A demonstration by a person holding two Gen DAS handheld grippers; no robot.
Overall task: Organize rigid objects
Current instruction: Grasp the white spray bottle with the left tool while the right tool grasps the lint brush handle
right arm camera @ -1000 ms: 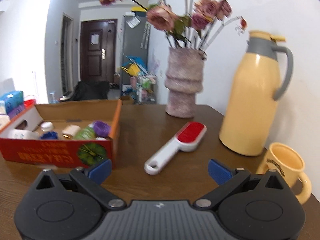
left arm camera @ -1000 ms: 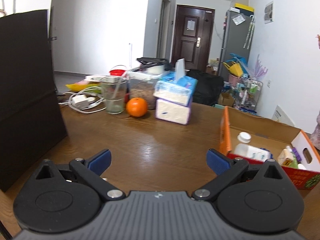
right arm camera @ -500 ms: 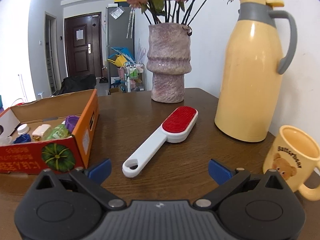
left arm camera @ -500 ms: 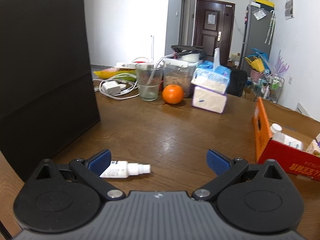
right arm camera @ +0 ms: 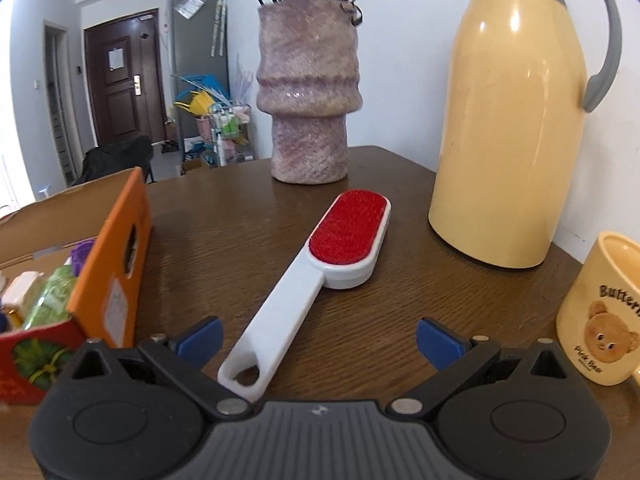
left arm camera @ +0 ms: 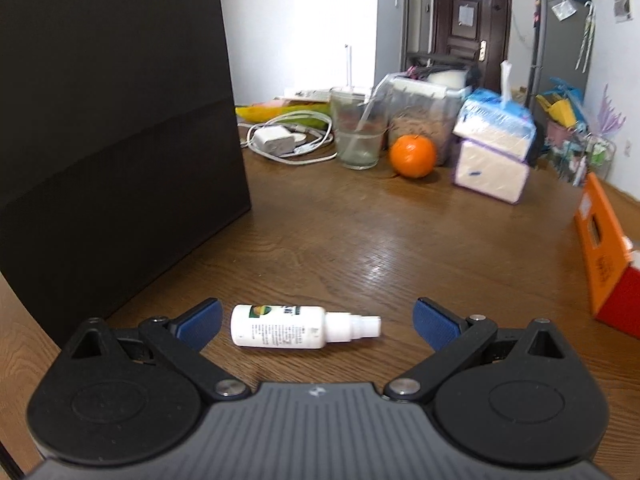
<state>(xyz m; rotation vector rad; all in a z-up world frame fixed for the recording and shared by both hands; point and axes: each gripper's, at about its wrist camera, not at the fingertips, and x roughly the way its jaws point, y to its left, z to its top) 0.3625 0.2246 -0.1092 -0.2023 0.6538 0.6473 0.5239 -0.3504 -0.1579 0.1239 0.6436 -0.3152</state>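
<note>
Closer now: left gripper (left arm camera: pixel 316 322) wide open, astride spray bottle (left arm camera: pixel 288 326); right gripper (right arm camera: pixel 318 338) wide open, empty, lint brush (right arm camera: pixel 320 268) ahead; both unboxed.

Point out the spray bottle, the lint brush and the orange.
spray bottle (left arm camera: pixel 280 327), left wrist view, on the middle of its white body.
lint brush (right arm camera: pixel 347 231), right wrist view, on its red pad.
orange (left arm camera: pixel 413 155), left wrist view, on the middle of the fruit.
</note>
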